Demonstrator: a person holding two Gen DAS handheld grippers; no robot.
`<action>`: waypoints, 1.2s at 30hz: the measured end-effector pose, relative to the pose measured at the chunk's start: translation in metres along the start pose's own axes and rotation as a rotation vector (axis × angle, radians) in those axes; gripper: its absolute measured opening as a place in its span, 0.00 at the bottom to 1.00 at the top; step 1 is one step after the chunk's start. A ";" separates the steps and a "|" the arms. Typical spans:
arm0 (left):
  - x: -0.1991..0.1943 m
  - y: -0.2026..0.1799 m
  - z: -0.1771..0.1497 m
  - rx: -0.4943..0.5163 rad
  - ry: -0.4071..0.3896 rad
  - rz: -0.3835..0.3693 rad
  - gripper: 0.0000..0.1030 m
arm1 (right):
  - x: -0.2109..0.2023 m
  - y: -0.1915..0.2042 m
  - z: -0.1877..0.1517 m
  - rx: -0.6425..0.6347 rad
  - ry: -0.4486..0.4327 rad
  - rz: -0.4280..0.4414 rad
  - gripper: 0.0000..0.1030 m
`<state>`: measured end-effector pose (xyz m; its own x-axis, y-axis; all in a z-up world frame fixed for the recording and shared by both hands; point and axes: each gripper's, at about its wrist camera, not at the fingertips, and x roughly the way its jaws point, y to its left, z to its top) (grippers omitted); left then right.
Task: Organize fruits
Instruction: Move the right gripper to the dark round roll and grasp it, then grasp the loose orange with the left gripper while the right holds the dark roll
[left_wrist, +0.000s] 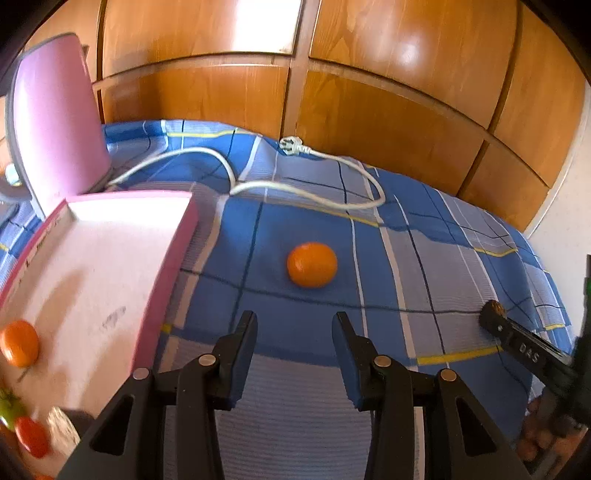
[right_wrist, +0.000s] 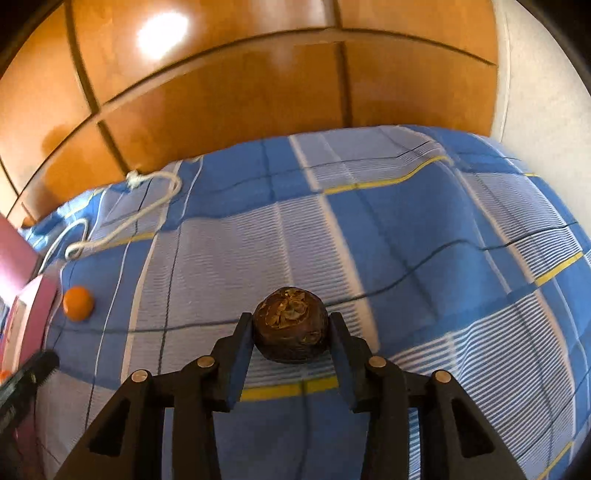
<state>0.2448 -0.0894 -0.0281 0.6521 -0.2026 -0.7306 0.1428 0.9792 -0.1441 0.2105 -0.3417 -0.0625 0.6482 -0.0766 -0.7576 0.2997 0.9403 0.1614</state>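
Observation:
An orange (left_wrist: 312, 264) lies on the blue checked bedcover, just ahead of my open, empty left gripper (left_wrist: 294, 320). It also shows small in the right wrist view (right_wrist: 78, 303). My right gripper (right_wrist: 291, 319) is shut on a dark brown wrinkled fruit (right_wrist: 290, 330), held just above the cover; this gripper enters the left wrist view from the right (left_wrist: 493, 314). A pink box (left_wrist: 92, 288) sits at the left and holds another orange (left_wrist: 19, 342), a red fruit (left_wrist: 32, 437) and a green one (left_wrist: 9, 408).
A white power cord (left_wrist: 306, 192) with its plug (left_wrist: 291, 144) loops across the far side of the bed. The box's pink lid (left_wrist: 55, 122) stands upright at the far left. Wooden wardrobe doors (left_wrist: 369, 92) rise behind the bed.

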 end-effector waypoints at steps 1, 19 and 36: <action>0.001 0.000 0.002 0.004 -0.003 0.002 0.42 | 0.000 0.000 0.001 0.005 0.003 0.017 0.40; 0.058 -0.016 0.041 -0.019 0.055 0.037 0.50 | 0.000 -0.005 -0.002 0.054 -0.020 0.035 0.40; 0.001 -0.013 -0.016 0.079 0.001 0.013 0.35 | 0.001 -0.001 -0.001 0.034 -0.018 0.013 0.40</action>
<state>0.2315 -0.1025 -0.0380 0.6533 -0.1898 -0.7329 0.1924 0.9779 -0.0817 0.2097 -0.3420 -0.0640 0.6644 -0.0706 -0.7441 0.3144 0.9296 0.1926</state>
